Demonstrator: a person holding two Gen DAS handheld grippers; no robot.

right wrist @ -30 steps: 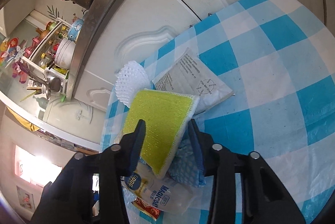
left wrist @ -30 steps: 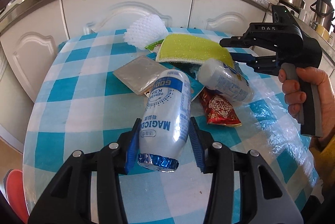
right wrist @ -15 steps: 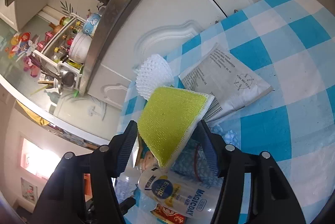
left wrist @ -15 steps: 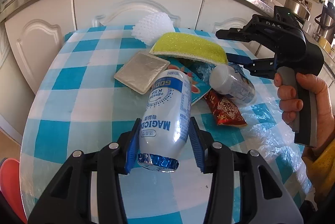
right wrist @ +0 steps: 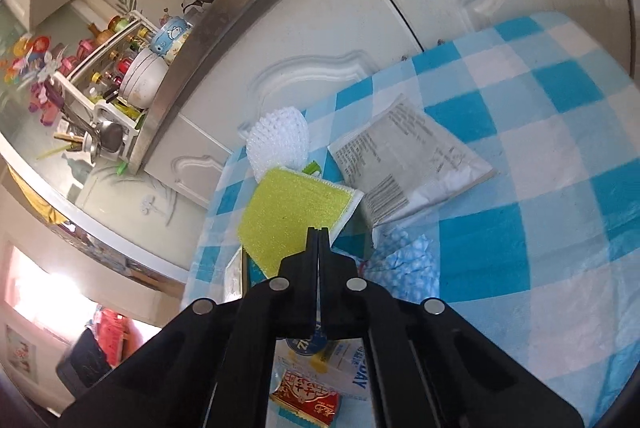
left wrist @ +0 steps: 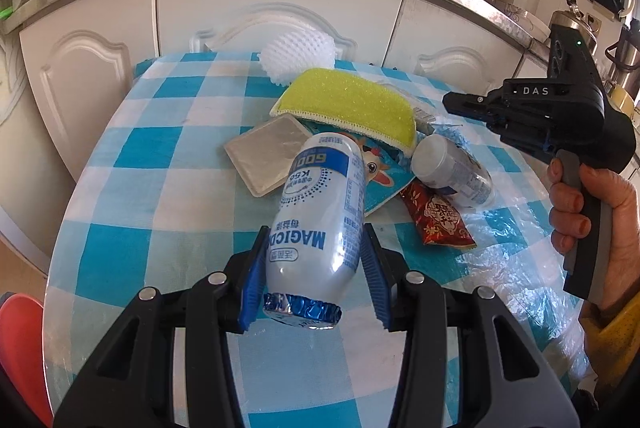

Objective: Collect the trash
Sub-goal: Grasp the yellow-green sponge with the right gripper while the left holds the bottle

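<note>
Since the earlier frames, the right gripper (right wrist: 318,233) had drawn back and up from the yellow sponge (left wrist: 348,102) that had lain between its fingers; its jaws, having just swung wide and then closed, stood clenched together on nothing, with the sponge left on the heap just beyond the tips. Meanwhile the left gripper (left wrist: 316,268) was grasping a white drink bottle (left wrist: 318,216), its blue pads pressed on either flank near the foil-sealed mouth (label upside down toward the camera), the body raised over the blue-checked tablecloth (left wrist: 132,156).

Step in hand, as judged: gathering the litter, with one bottle secured and the sponge not taken. Remaining on the cloth were the white foam net (left wrist: 298,52) at the far edge, a flat silver pouch (left wrist: 266,150) beside the sponge, a second small bottle (left wrist: 452,170) and a red snack packet (left wrist: 436,222) nearer the person's hand (left wrist: 592,216). No bin showed in either view.

The next move probably called for reopening the right jaws, descending on the sponge's edge, and carrying both pieces off to whatever receptacle served.
</note>
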